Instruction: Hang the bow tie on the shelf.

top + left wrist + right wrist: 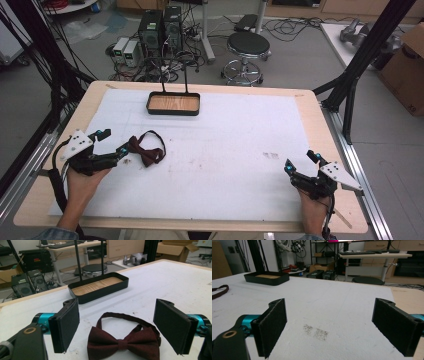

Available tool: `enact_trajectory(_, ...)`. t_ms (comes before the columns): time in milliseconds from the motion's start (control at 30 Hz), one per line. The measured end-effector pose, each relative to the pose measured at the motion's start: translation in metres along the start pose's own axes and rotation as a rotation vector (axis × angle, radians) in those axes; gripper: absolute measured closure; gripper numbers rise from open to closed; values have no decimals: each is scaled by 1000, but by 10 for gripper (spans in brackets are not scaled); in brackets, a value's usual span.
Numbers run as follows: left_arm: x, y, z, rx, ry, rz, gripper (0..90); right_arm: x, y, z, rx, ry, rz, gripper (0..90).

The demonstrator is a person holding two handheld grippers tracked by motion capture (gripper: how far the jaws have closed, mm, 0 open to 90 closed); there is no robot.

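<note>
The step in hand looks like the approach to a pickup: the left tongs (pixel 116 327) are spread wide, their 2 pads either side of the bow tie (pixel 123 343), which lies flat on the bench (pixel 240 150) between and just ahead of them, untouched. Its strap loops away from the tongs toward the tray (pixel 98 288), well beyond. Next, I judge, the tongs should ease forward and down, then close on the knot. The right tongs (pixel 339 327) are also spread, holding nothing, well apart from the bow tie, which lies far to their left.
</note>
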State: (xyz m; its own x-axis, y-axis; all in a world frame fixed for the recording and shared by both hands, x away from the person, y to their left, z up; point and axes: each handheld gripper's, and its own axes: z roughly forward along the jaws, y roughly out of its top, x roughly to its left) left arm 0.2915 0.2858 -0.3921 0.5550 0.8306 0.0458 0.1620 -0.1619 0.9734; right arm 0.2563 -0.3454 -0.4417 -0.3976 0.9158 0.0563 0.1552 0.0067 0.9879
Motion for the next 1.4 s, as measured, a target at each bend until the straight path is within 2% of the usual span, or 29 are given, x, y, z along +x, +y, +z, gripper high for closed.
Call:
enact_trajectory(633,1,-3,6,-12,-19,0,212,1,0,-2,1,0,-10,115)
enact_trajectory(833,2,-7,13,26,-9,-22,214,1,0,-2,5,3,-5,115)
enact_trajectory(933,-1,-9,18,73,34,-19,232,1,0,-2,6,4,-4,115)
enact_trajectory(1033,-5,-13,23,72,58,-40,248,2,0,-2,7,4,-2,115)
enact_trajectory(1100,-8,-14,26,93,81,-39,265,2,0,-2,6,4,-4,115)
enact_trajectory(1167,-11,-18,31,122,119,-74,268,2,0,-1,7,4,-1,115)
enact_trajectory(1333,-12,-24,45,183,139,-147,266,2,0,-1,8,4,-6,115)
enact_trajectory(1400,-13,-25,50,216,161,-161,267,2,0,-1,6,4,-4,115)
